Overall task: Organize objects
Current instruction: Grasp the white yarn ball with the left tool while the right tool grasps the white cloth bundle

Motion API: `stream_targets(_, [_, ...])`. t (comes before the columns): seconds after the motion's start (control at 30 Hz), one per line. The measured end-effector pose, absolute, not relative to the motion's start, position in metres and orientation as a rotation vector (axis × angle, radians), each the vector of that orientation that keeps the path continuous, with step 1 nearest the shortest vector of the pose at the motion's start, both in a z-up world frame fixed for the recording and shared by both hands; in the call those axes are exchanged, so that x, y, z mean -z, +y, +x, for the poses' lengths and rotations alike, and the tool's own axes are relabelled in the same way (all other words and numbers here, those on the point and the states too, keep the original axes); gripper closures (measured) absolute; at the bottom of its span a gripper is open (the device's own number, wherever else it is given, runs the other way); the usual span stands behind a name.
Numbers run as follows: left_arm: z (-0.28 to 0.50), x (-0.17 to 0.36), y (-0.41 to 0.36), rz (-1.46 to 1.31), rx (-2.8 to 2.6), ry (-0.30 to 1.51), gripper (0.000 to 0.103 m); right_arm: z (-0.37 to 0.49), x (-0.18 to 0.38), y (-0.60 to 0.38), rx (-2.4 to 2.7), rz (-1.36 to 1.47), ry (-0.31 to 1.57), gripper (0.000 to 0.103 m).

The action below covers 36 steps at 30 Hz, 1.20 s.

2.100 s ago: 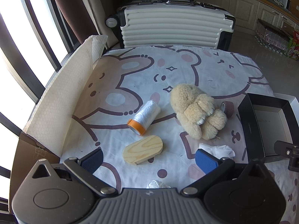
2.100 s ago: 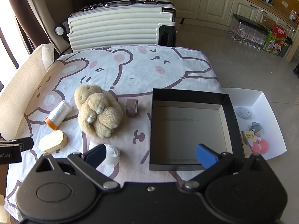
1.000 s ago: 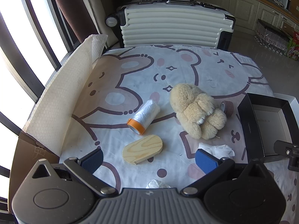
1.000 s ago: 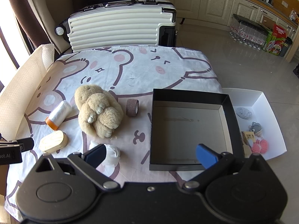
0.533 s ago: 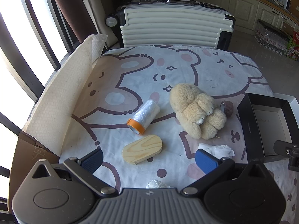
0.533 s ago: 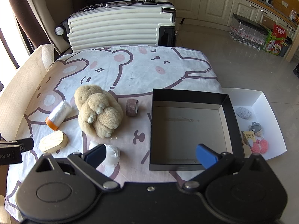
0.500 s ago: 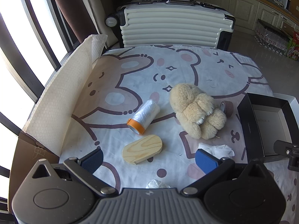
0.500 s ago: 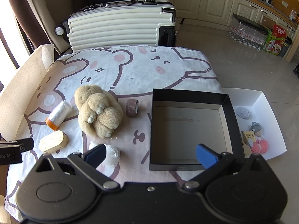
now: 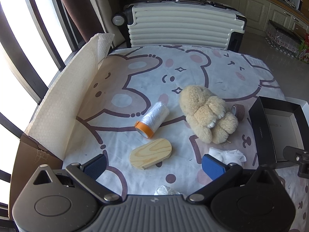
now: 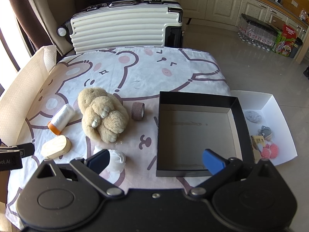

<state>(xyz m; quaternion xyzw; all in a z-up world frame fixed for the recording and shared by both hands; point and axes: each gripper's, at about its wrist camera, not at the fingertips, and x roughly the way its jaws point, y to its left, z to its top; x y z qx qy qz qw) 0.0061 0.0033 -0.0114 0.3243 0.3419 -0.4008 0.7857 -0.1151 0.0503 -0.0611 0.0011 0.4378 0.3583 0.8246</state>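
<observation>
Sunlight is falling across a table draped in a cartoon-bear cloth (image 10: 135, 73), with a ribbed white suitcase (image 10: 123, 29) standing behind it. Both grippers are hovering at the near edge, holding nothing. The left gripper (image 9: 154, 163), jaws spread apart, is facing the oval wooden block (image 9: 151, 153), which is lying just ahead between its fingers, with the orange-capped plastic film roll (image 9: 152, 118) just beyond. The right gripper (image 10: 155, 159), also wide apart, is straddling the near wall of the empty black box (image 10: 197, 135), probably the intended container. A plush bunny (image 10: 102, 114), a brown tape roll (image 10: 137, 111) and crumpled white tissue (image 10: 115, 159) are waiting loose to the box's left; a white tray (image 10: 278, 116) of small trinkets is sitting at its right.
</observation>
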Motion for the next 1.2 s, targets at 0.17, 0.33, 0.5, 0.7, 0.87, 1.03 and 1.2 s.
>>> stream_targets(0.17, [0.019,0.015,0.006,0.698,0.866,0.759,0.000,-0.117,0.059,0.065,-0.760,-0.001,0.929,0.000])
stream_targets(0.33, [0.033,0.020,0.009,0.703,0.853,0.785,0.000,-0.118,0.060,0.079,-0.747,0.006,0.942,0.000])
stream_targets(0.5, [0.048,0.028,0.011,0.713,0.845,0.814,0.000,-0.118,0.063,0.100,-0.754,-0.004,0.953,0.000])
stream_targets(0.7, [0.061,0.041,0.009,0.731,0.857,0.859,0.000,-0.117,0.069,0.122,-0.759,-0.022,0.974,0.000])
stream_targets(0.87, [0.061,0.053,0.003,0.767,0.894,0.884,0.000,-0.114,0.076,0.135,-0.752,-0.025,0.999,0.000])
stream_targets(1.03, [0.057,0.066,-0.005,0.815,0.925,0.897,0.000,-0.109,0.083,0.146,-0.738,-0.026,1.023,0.000])
stream_targets(1.2, [0.052,0.080,-0.010,0.865,0.972,0.911,0.000,-0.106,0.088,0.161,-0.739,-0.019,1.042,0.000])
